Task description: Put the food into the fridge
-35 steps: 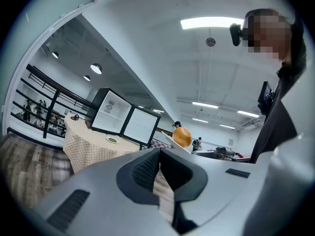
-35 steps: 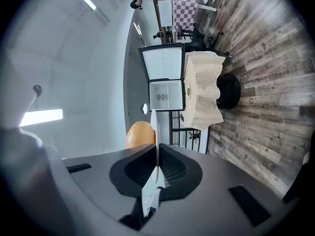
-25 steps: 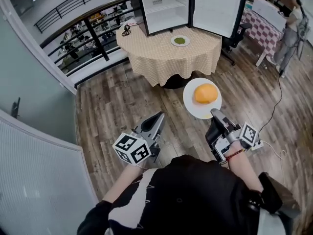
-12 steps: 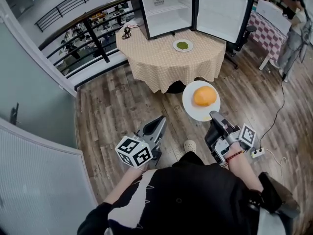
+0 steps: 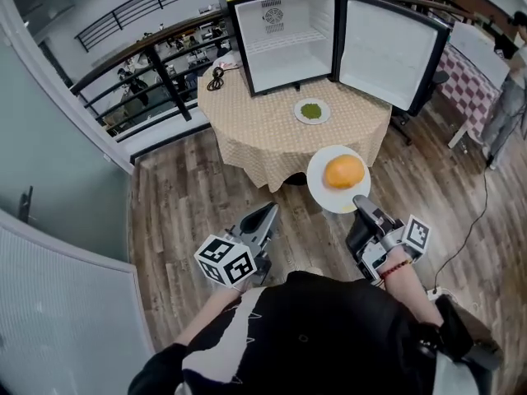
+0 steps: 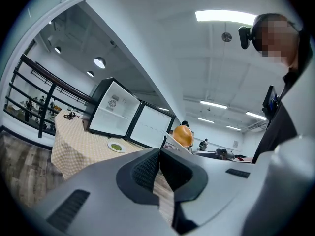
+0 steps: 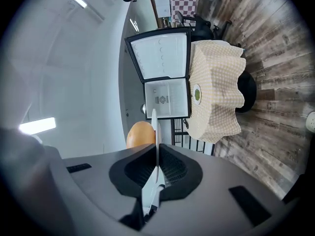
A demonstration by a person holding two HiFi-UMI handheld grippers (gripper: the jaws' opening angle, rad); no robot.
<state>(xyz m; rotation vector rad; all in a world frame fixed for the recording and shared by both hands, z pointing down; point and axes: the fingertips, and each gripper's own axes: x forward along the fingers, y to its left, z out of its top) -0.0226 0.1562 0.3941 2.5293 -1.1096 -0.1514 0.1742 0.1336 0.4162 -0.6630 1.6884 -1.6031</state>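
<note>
Plate [image 5: 322, 191] with orange food [image 5: 344, 171] is clamped at its rim by the fingers of the right gripper [image 5: 361, 202], above the floor [image 5: 206, 196], short of the worktop [image 5: 263, 130]; fingers of the left gripper [image 5: 266, 213] are together, empty. Carry judged in hand; next, plate to be kept level into the open fridge [image 5: 290, 35].

The left gripper [image 5: 268, 211] points level ahead, its fingers [image 6: 143, 170] pressed together with nothing between. Beside it, the right gripper [image 5: 361, 202] points the same way, its fingers [image 7: 173, 170] clamped on the rim of a plate [image 5: 321, 189] held flat
</note>
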